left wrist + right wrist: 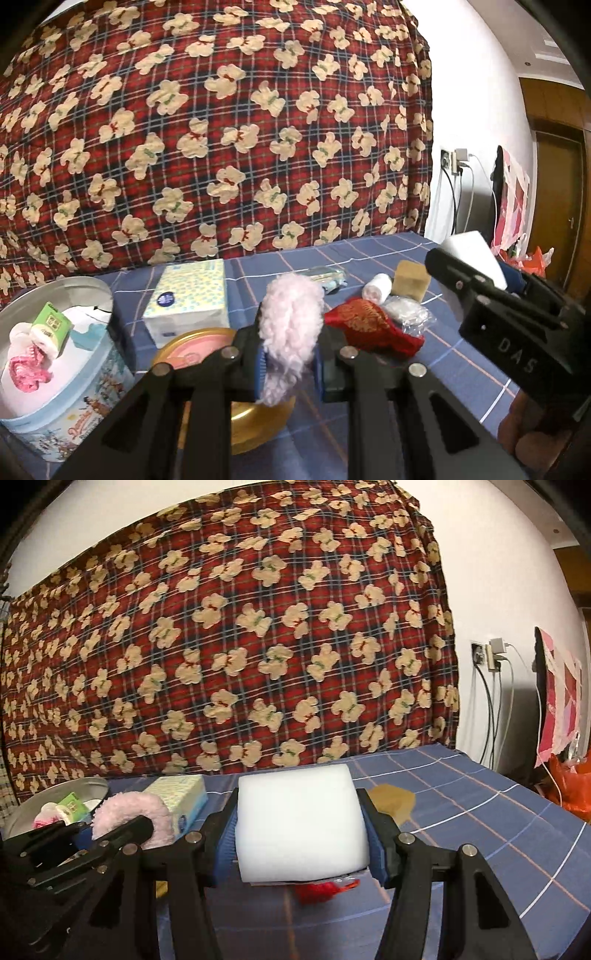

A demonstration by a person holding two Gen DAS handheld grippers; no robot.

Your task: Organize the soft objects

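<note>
My left gripper (289,363) is shut on a pink fluffy ring (290,332), which stands up between its blue pads above a gold tin lid (201,345). My right gripper (301,840) is shut on a white foam block (300,821), and in the left wrist view it shows at the right with that foam block (471,254). A round tin (55,373) at the left holds a pink item, a white roll and a green-labelled pack. On the blue checked cloth (461,365) lie a red pouch (373,328), a white roll (376,288), a brown sponge (410,278) and a crumpled clear bag (406,312).
A tissue box (190,299) stands behind the lid. A red plaid bear-print blanket (221,129) hangs as a backdrop. At the right are a wall socket with cables (456,162), a dark screen and an orange bag (537,258). The cloth's right edge drops off (546,794).
</note>
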